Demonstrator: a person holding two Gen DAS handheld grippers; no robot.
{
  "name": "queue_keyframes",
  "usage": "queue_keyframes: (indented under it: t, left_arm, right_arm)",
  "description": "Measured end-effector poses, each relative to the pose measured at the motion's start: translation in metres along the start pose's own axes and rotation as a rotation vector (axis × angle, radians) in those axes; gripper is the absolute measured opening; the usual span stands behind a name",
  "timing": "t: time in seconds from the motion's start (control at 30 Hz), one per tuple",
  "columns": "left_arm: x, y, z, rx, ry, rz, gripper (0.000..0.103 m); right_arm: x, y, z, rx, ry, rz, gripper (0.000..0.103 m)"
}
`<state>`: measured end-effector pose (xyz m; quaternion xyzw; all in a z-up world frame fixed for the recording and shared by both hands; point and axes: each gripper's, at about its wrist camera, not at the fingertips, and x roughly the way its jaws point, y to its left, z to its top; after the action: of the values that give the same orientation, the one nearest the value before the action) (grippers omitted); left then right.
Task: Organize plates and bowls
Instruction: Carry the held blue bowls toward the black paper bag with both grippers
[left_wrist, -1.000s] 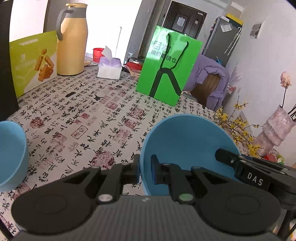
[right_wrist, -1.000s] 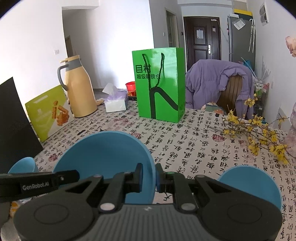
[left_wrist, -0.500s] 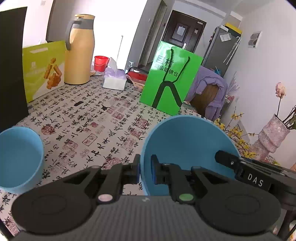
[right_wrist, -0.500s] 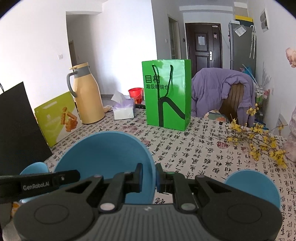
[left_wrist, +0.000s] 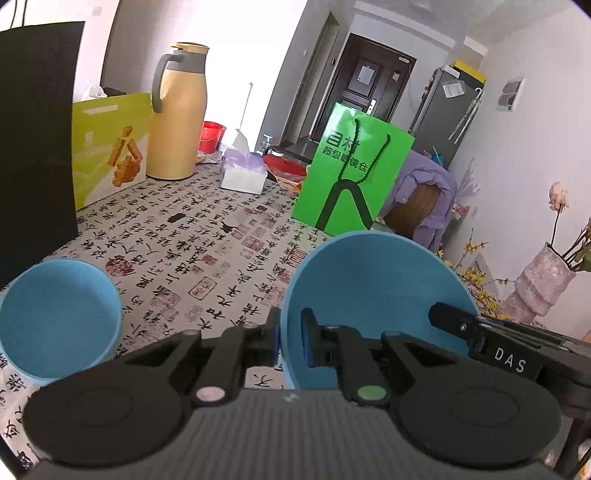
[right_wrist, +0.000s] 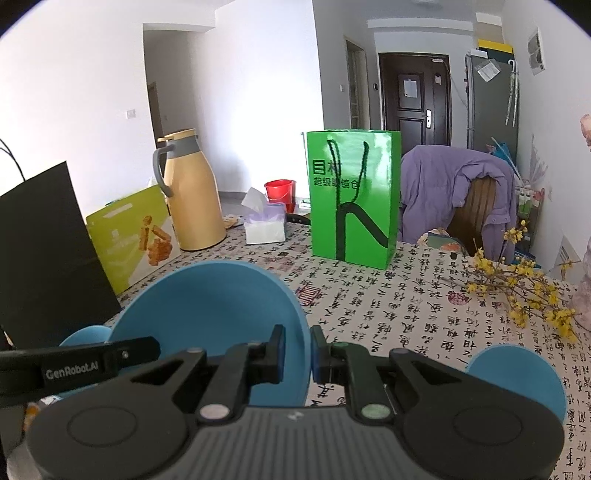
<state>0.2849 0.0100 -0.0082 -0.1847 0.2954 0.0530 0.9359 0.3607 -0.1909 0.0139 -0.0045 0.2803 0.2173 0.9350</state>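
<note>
- Left tool (left_wrist: 289, 341): rim of blue bowl (left_wrist: 373, 291) is pinched, bowl held tilted above the table (left_wrist: 207, 236).
- Right tool (right_wrist: 297, 350): opposite rim of the same bowl is clamped.
- Second blue bowl (left_wrist: 55, 317) is seen left of the left tool, on the table.

Bowl (left_wrist: 55, 317) left on table (left_wrist: 207, 236); bag (left_wrist: 351, 173) far centre; thermos (left_wrist: 177, 114) far left, tissue box (left_wrist: 243, 177) between them

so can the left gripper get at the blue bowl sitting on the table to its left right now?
Probably not yet. The left gripper is shut on the rim of the big blue bowl, shared with the right gripper. The path to the small blue bowl looks free otherwise.
</note>
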Motion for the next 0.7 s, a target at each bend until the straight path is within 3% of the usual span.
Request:
queue_keyframes:
  t: [0.7]
  left_arm:
    - [-0.024, 0.042, 0.008, -0.041, -0.043, 0.024, 0.012]
  right_arm:
    - [0.002, 0.048, 0.007, -0.034, -0.006, 0.037, 0.013]
